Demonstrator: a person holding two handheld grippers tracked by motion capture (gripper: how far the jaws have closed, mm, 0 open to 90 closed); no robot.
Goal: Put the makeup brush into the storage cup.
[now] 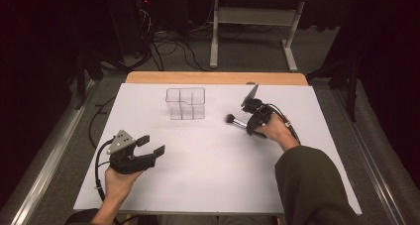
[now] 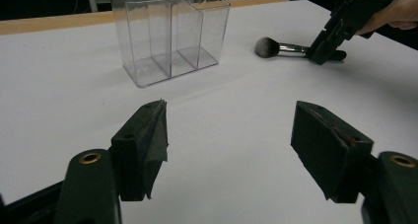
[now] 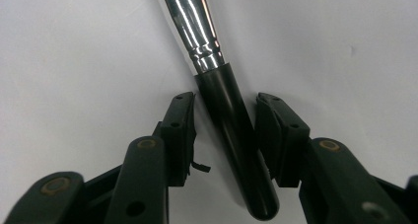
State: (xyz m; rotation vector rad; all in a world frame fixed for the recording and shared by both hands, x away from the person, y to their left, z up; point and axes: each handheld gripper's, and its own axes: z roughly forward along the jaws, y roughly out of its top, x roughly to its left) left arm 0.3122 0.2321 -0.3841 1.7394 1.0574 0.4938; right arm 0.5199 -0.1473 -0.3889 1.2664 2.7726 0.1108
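Observation:
A makeup brush (image 1: 236, 121) with a dark fluffy head, a chrome ferrule and a black handle (image 3: 231, 130) lies flat on the white table, right of centre. My right gripper (image 1: 250, 128) is lowered over the handle, one jaw on each side of it (image 3: 224, 99). A thin gap shows at the left pad, so the jaws are open around the handle. The left gripper view has the brush (image 2: 281, 48) and my right gripper (image 2: 328, 42) at the upper right. My left gripper (image 1: 151, 144) hovers low at the front left, open and holding nothing (image 2: 229, 120).
A clear plastic organiser (image 1: 185, 103) with several compartments stands upright at the back centre of the white table (image 1: 198, 180), also in the left gripper view (image 2: 170, 34). A wooden strip (image 1: 213, 78) edges the far side. Cables and a metal stand lie beyond on the floor.

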